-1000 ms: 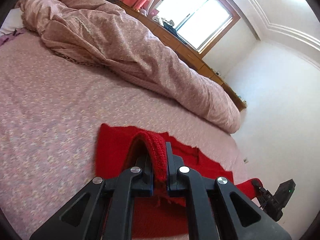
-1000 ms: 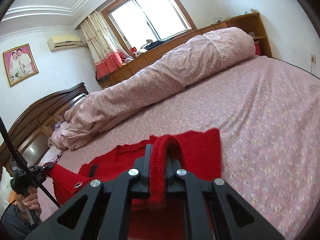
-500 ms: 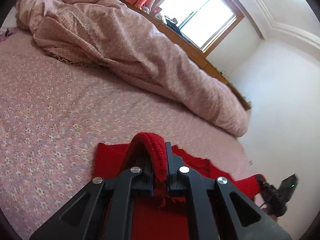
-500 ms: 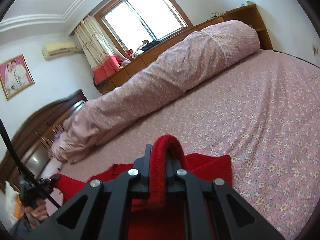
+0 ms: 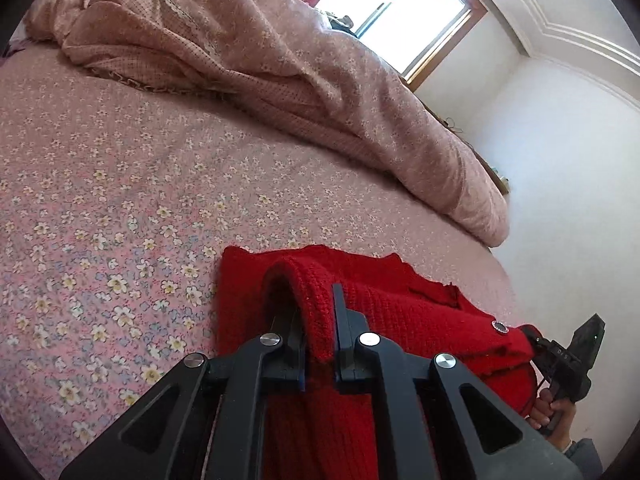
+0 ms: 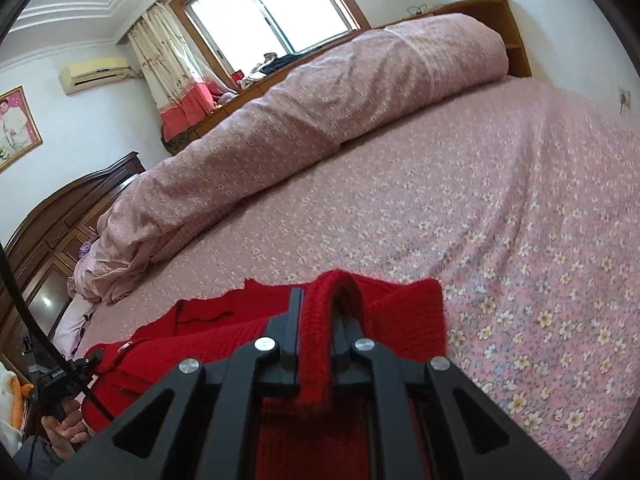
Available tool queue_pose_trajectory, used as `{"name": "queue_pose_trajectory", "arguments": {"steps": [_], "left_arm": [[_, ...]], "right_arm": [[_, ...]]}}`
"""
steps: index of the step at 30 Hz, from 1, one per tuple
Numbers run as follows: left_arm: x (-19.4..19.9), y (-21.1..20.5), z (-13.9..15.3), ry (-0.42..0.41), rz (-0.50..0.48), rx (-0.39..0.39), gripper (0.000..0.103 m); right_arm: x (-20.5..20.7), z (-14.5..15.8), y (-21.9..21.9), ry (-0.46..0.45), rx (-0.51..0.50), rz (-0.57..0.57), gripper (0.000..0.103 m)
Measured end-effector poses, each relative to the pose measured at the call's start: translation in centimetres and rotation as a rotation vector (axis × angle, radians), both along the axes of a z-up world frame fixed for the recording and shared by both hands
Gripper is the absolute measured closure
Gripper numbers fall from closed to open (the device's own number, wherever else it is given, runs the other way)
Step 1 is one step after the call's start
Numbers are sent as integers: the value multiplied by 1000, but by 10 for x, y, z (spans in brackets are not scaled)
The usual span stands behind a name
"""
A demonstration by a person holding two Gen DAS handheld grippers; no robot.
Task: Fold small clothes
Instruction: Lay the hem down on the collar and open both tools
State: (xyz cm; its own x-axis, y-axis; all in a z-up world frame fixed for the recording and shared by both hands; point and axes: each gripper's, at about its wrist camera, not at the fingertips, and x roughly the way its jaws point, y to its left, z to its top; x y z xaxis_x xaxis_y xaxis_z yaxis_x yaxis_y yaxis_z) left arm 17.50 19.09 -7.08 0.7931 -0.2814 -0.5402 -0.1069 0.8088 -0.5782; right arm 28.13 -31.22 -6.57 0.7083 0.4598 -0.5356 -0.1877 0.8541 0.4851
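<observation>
On the pink floral bedsheet, both black grippers, left and right, clench the red knitted sweater's edge, its fold apparently barely begun.

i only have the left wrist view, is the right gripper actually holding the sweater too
Observer: Yes. In the right wrist view the right gripper is shut on a fold of the red sweater.
Operator: anything on the wall on that side
Observer: An air conditioner hangs high on the wall, left of the curtain.
Operator: what's at the head of the bed
Observer: A dark wooden headboard, with a framed photo on the wall above it.
</observation>
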Motion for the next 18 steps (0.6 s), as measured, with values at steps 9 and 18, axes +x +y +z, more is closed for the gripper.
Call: {"name": "queue_pose_trajectory", "arguments": {"steps": [9,18], "left_arm": [[0,-10,8,16,-4,84,100],[2,-14,8,45,34,135,84]], "right_arm": [[6,-13,0,39,-5,-11,94],[4,-12,-2,34,55,-5,88]]}}
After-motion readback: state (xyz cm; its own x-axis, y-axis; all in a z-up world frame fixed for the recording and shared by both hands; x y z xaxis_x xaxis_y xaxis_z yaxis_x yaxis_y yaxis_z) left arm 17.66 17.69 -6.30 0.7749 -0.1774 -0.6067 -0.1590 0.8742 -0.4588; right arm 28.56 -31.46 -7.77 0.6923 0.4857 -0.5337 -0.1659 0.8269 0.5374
